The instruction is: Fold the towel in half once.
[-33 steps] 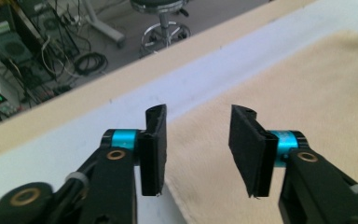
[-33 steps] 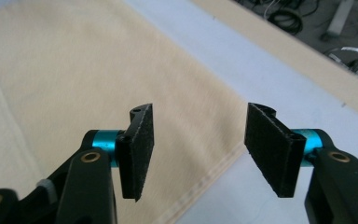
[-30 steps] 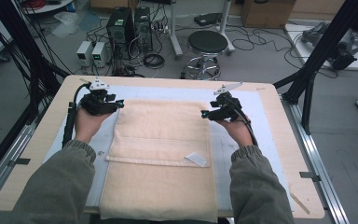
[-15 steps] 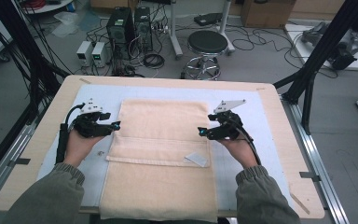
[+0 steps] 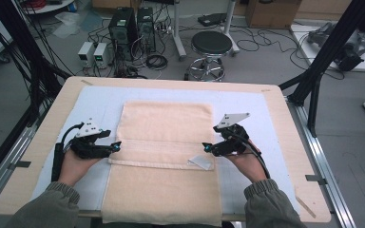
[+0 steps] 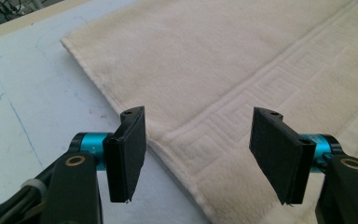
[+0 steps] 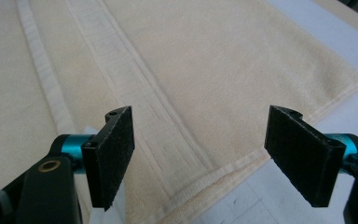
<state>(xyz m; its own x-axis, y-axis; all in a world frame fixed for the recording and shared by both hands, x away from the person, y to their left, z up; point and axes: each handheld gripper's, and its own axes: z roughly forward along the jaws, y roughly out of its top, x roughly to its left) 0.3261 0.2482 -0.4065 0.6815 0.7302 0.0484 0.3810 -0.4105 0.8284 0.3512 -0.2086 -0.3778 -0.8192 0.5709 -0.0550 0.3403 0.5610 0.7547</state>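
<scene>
Cream terry towel (image 5: 164, 156), top half folded down, lies mid-table on the white mat (image 5: 95, 102). My left gripper (image 5: 115, 147) at its 9 o'clock edge, right gripper (image 5: 206, 148) at 3, jaws just opening, nothing pinched. Black stool (image 5: 211, 45) at 12. Gripper views reveal the towel's woven key-pattern band (image 6: 242, 112).

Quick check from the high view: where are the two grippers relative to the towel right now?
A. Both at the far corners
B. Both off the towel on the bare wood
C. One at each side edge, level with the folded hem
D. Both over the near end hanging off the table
C: the left gripper and right gripper sit at opposite side edges of the towel, level with the folded hem, jaws open with no cloth pinched.
</scene>
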